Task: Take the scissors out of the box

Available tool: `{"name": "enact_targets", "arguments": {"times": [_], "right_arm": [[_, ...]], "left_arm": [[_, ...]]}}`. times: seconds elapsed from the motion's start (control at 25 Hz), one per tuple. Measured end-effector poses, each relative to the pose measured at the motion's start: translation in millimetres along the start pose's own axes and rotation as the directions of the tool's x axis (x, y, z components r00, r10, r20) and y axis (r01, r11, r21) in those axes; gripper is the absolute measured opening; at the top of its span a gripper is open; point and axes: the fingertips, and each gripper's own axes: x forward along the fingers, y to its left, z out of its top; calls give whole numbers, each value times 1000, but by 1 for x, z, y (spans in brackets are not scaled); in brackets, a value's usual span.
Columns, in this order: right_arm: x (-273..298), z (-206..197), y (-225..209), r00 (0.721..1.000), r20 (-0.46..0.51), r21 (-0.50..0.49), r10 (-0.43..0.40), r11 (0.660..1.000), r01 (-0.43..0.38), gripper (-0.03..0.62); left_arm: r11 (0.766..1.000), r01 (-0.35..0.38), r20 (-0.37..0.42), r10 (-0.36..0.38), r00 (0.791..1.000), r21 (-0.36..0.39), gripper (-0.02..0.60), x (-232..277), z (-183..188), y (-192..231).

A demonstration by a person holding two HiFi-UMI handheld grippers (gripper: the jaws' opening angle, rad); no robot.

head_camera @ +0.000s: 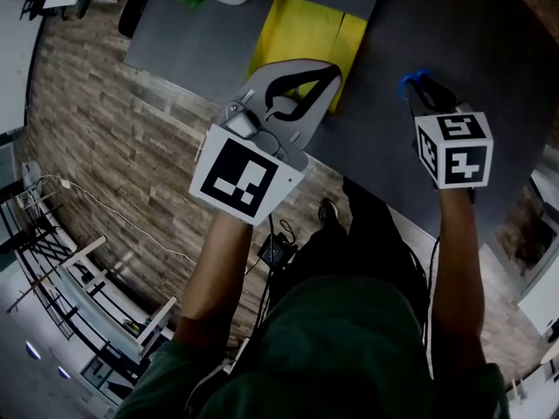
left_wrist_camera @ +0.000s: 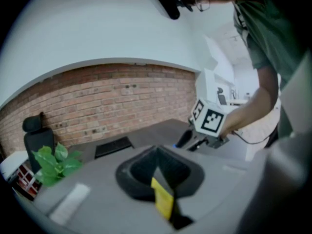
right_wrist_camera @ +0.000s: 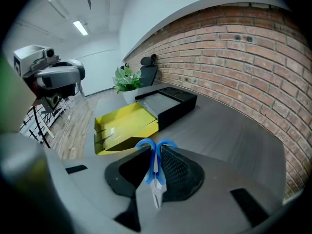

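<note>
Blue scissors (right_wrist_camera: pixel 156 186) sit pinched tight in the right hand-held gripper (right_wrist_camera: pixel 155 150), handles poking past its tips, while the left hand-held gripper (left_wrist_camera: pixel 157 152) is closed.

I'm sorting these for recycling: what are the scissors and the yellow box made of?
The scissors look like glossy blue plastic handles on bare, shiny metal blades. The yellow box seems to be matte card, judging by its thin folded flaps and sharp creases, though that is not certain.

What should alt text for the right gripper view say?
The right tool is clamped on blue-handled scissors, blades toward the camera, over a grey table. Beyond lie an open yellow box, a black box, a potted plant and a brick wall.
</note>
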Motion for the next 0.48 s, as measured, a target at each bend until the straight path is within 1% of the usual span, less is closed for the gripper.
{"name": "enact_targets", "arguments": {"times": [0.48], "right_arm": [[29, -19, -3, 997, -70, 20, 32, 999, -30, 67]], "left_arm": [[1000, 11, -14, -11, 1000, -26, 0, 12, -17, 5]]}}
